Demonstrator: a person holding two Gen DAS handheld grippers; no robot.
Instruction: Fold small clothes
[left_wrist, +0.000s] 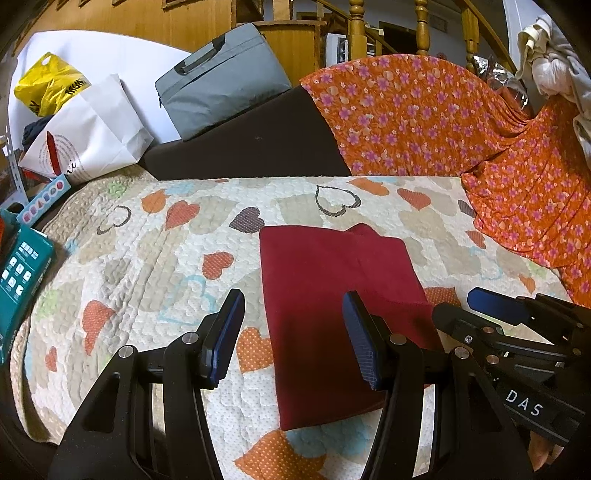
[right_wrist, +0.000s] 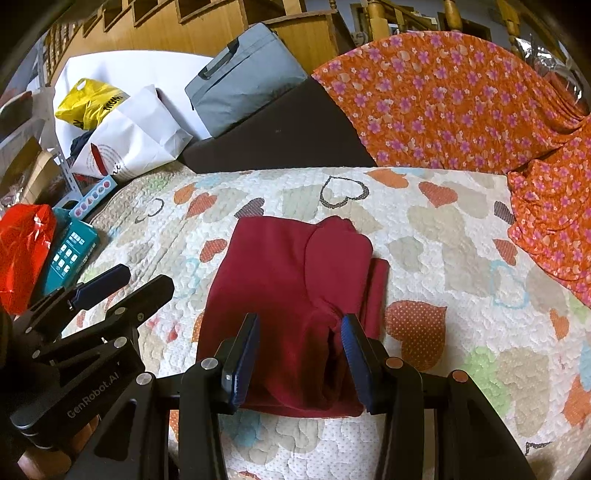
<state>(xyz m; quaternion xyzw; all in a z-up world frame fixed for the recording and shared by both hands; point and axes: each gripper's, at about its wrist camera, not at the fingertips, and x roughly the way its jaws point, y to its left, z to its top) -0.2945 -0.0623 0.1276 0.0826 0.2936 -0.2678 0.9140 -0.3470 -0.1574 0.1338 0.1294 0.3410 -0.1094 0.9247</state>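
A dark red garment (left_wrist: 332, 295) lies folded into a rectangle on the heart-patterned quilt (left_wrist: 147, 240). In the right wrist view the garment (right_wrist: 288, 295) shows a folded flap on top. My left gripper (left_wrist: 293, 336) is open and empty above the garment's left edge. My right gripper (right_wrist: 299, 354) is open and empty above the garment's near end. The right gripper also shows in the left wrist view (left_wrist: 480, 310) at the right. The left gripper shows in the right wrist view (right_wrist: 122, 288) at the left.
An orange floral cloth (left_wrist: 443, 122) drapes over the sofa back and right side. A grey laptop bag (left_wrist: 221, 88), a white paper bag (left_wrist: 92, 136) and a yellow plastic bag (left_wrist: 48, 85) stand behind. A teal box (right_wrist: 70, 254) and a red bag (right_wrist: 22, 247) lie at the left.
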